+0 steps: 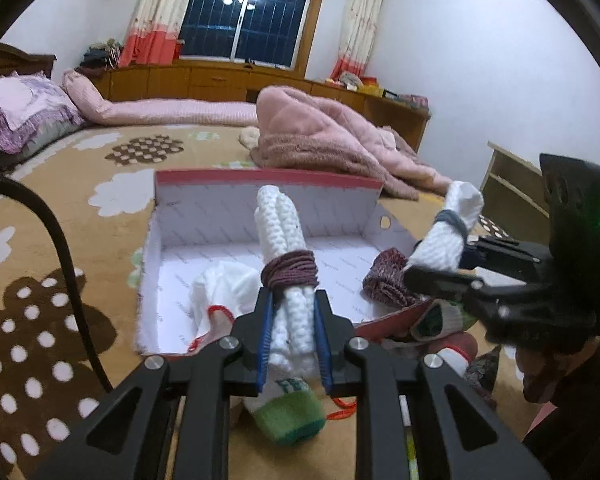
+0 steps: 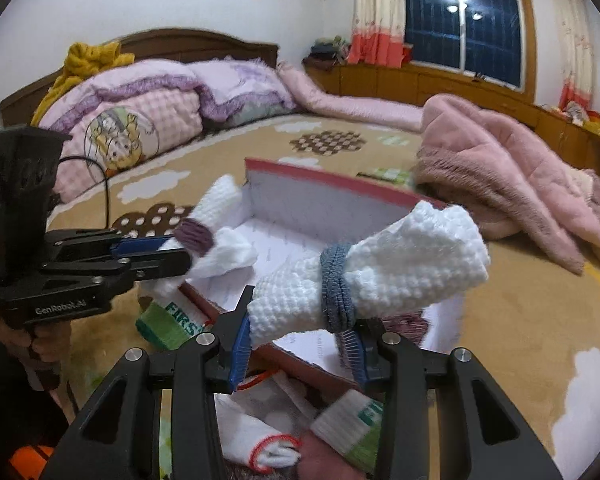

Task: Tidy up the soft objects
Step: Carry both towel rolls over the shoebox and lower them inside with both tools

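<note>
Left gripper point(image 1: 293, 330) clamps the purple-banded white roll point(image 1: 286, 240), right gripper point(image 2: 300, 342) the grey-banded roll point(image 2: 364, 272); both held by the tail (free ends forward), poised over the box point(image 1: 268, 210) just ahead for dropping in.

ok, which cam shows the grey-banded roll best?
Right wrist: the grey-banded roll fills mid-frame, its band and knit clear, clamped in the right hand-held gripper. Left wrist shows it small, at the right edge.
</note>
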Demonstrator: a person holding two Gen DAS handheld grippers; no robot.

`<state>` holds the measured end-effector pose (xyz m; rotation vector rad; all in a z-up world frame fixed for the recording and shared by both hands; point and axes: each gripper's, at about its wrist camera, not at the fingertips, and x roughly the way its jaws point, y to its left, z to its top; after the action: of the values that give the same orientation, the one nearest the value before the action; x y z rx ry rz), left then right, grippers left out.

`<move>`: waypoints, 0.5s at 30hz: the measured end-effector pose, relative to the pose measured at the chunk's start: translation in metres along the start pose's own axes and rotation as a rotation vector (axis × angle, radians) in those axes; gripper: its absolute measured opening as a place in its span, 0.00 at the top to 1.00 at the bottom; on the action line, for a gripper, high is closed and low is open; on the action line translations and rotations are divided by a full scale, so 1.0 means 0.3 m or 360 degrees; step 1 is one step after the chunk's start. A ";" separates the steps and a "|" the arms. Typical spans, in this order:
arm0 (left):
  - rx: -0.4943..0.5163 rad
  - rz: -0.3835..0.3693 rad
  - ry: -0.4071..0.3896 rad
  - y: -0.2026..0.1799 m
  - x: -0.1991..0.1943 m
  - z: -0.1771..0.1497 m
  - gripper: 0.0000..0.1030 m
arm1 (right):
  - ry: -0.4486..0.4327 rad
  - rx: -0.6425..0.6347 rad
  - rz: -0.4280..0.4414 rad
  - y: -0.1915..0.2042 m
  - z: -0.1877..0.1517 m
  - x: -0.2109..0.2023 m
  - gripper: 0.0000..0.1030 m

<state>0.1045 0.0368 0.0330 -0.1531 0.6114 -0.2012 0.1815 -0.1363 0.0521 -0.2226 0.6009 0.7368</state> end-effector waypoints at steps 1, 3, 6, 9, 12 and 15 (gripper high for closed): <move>-0.0009 -0.0005 0.0020 0.001 0.015 -0.001 0.80 | 0.0023 -0.0008 0.0007 0.005 0.001 0.015 0.60; -0.0029 -0.0002 0.0058 0.003 0.043 -0.006 0.80 | 0.0072 -0.0033 0.0012 0.011 0.001 0.050 0.60; -0.0037 -0.0005 0.0067 0.003 0.055 0.000 0.80 | 0.0143 -0.0002 0.0020 0.001 -0.008 0.092 0.60; -0.0039 -0.0011 0.0078 0.004 0.065 0.002 0.79 | 0.0192 0.0065 0.0048 -0.017 -0.022 0.121 0.60; -0.0030 -0.0012 0.0080 0.001 0.071 0.000 0.79 | 0.0195 0.0088 0.0062 -0.022 -0.033 0.131 0.59; 0.0079 0.0005 0.0070 -0.034 0.070 -0.002 0.79 | 0.0211 0.0119 0.0078 -0.028 -0.031 0.141 0.59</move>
<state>0.1196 0.0220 0.0230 -0.1002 0.6497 -0.2170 0.2081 -0.1222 0.0196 -0.1891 0.7612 0.7495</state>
